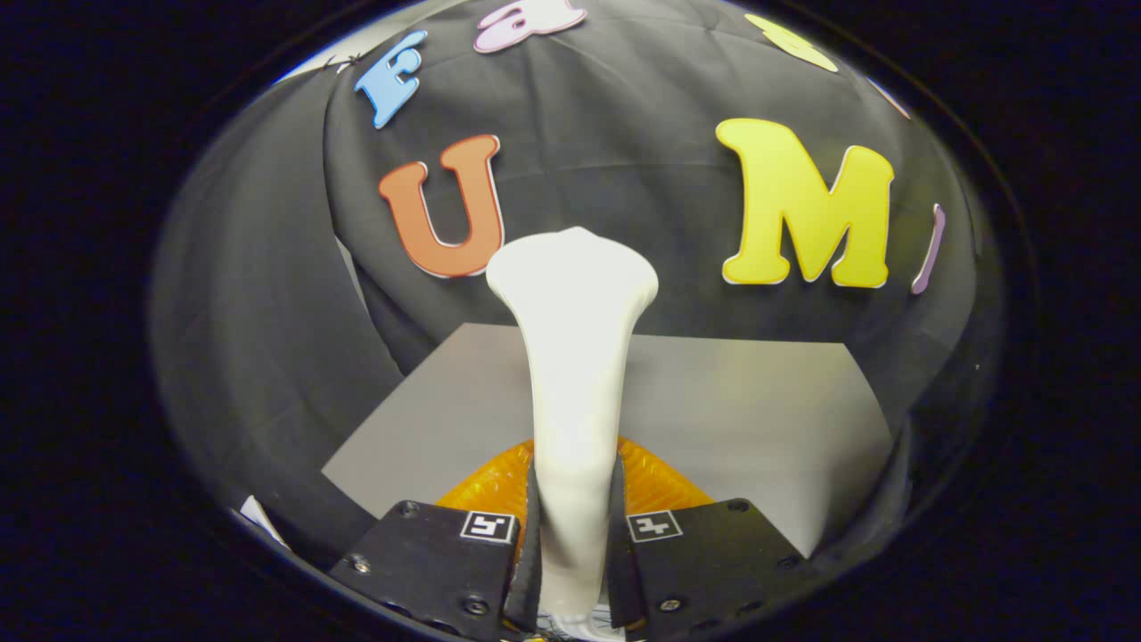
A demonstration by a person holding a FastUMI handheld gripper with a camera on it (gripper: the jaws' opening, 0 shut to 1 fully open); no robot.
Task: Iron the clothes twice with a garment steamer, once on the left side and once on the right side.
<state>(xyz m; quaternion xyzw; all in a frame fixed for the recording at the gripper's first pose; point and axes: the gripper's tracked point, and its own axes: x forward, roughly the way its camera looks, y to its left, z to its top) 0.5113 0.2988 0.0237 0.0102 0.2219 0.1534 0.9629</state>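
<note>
The smooth white plastic garment steamer (570,357) is clamped by its slim handle between both fingers of the gripper (570,553), above the grey bench's (758,419) near edge. Rigid, likely slippery and top-heavy; the narrow handle is judged the best hold.

Garment steamer (575,357): white, smooth, slim neck flaring to a wide head. Stands upright, neck clamped between both tool (572,553) fingers, head well beyond them. Amber translucent base (660,481) sits just behind the neck.
</note>
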